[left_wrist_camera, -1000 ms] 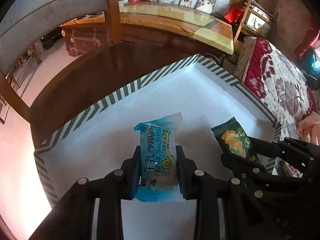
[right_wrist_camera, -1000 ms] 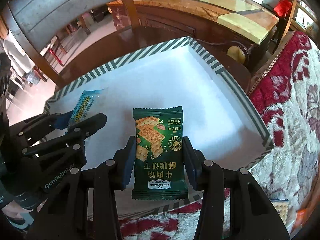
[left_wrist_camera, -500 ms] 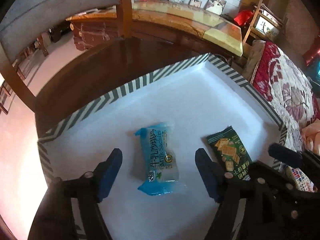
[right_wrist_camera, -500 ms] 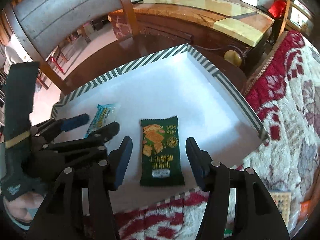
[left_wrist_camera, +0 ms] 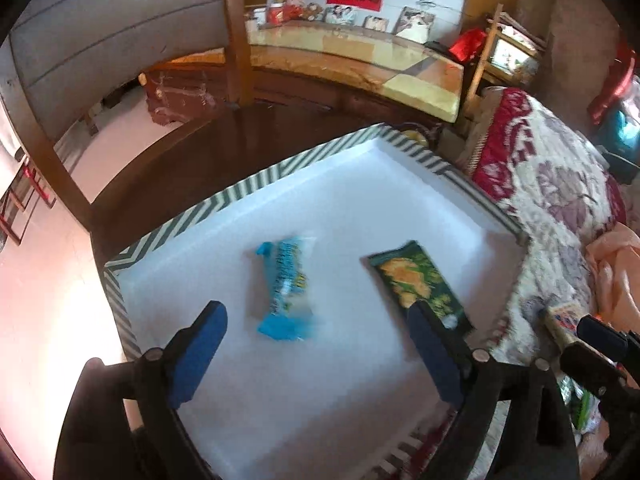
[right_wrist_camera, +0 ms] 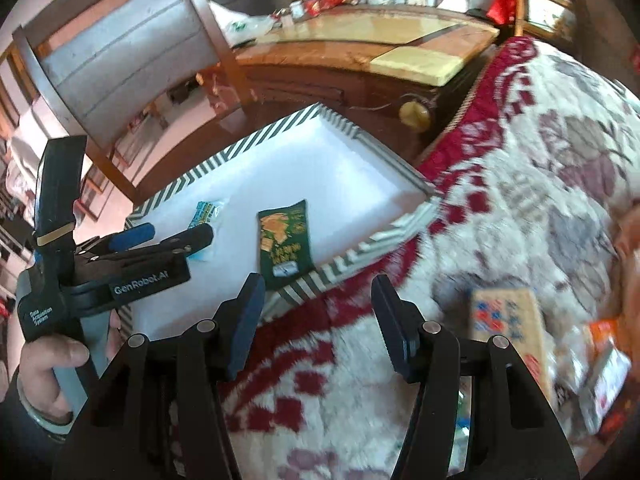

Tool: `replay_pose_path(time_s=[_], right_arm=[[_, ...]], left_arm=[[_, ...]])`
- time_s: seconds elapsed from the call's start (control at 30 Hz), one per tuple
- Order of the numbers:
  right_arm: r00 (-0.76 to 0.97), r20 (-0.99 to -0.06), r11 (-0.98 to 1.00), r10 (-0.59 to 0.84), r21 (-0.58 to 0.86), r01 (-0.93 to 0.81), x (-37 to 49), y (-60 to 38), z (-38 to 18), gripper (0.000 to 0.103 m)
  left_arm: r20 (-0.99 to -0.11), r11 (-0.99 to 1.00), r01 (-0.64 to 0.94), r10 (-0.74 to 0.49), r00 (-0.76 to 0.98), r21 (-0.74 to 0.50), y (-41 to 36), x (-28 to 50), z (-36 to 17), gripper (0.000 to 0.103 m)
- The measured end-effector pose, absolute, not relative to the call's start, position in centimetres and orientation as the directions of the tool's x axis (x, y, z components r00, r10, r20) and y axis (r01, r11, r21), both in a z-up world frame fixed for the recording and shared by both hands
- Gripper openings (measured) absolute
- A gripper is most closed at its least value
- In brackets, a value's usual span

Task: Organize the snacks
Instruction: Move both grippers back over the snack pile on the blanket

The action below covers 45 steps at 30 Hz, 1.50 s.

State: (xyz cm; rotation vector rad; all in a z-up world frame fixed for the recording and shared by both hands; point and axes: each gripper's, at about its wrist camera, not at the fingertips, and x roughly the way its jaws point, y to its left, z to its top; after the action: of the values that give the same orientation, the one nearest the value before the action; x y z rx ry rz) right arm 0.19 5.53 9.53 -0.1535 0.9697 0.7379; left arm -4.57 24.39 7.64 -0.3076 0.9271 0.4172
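A blue milk snack packet [left_wrist_camera: 286, 286] and a green cracker packet [left_wrist_camera: 418, 286] lie flat, side by side, in a white tray with a striped rim [left_wrist_camera: 224, 200]. My left gripper [left_wrist_camera: 320, 344] hovers above the tray's near part, its jaws still opening, nothing between them. My right gripper [right_wrist_camera: 318, 320] stands open and empty over the red-and-white blanket [right_wrist_camera: 520, 184], off the tray's near corner. From the right wrist view the green packet [right_wrist_camera: 285, 236], the blue packet [right_wrist_camera: 206, 212] and the left gripper [right_wrist_camera: 168, 238] in a hand are visible.
More snack packets [right_wrist_camera: 508, 320] lie on the blanket at the right. The tray rests on a dark wooden table [left_wrist_camera: 168, 168] with a chair [right_wrist_camera: 120, 52] behind it. A long wooden counter [left_wrist_camera: 360, 68] runs along the back.
Both grippers let go of their packets, which now lie in the tray. The left gripper opened wide and drew back. The right gripper pulled away toward the blanket and the loose snacks.
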Motion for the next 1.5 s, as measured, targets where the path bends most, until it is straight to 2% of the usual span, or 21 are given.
replay_pose_path(time_s=[0.13,0.2,0.73,1.2,1.5], right_arm=[[0.384,-0.786,0.782,0.484,0.192,-0.593,-0.6,1.8,10.4,0.057],[0.406,-0.788,0.802,0.464,0.179,-0.569,-1.1,-0.3,10.7,0.061],[0.46,-0.824,0.914,0.331,0.157,-0.375,-2.7,-12.4,9.4,0.061],[0.434,-0.866,0.952,0.249,0.135,-0.275,-1.7,-16.2,8.2,0.061],[0.412,-0.865,0.957,0.287,0.28,-0.079,-0.6,-21.9,7.2,0.062]], left_arm=[[-0.815,0.905,-0.417,0.183,0.55,-0.078,21.9,-4.8,8.6,0.095],[-0.816,0.918,-0.387,0.158,0.556,-0.086,20.6,-4.7,8.8,0.096],[-0.848,0.968,-0.186,-0.049,0.528,-0.171,11.1,-1.5,9.3,0.096],[-0.885,0.958,-0.156,-0.15,0.441,-0.241,6.6,3.8,8.0,0.096],[-0.881,0.961,-0.124,-0.17,0.442,-0.247,5.6,3.3,8.0,0.096]])
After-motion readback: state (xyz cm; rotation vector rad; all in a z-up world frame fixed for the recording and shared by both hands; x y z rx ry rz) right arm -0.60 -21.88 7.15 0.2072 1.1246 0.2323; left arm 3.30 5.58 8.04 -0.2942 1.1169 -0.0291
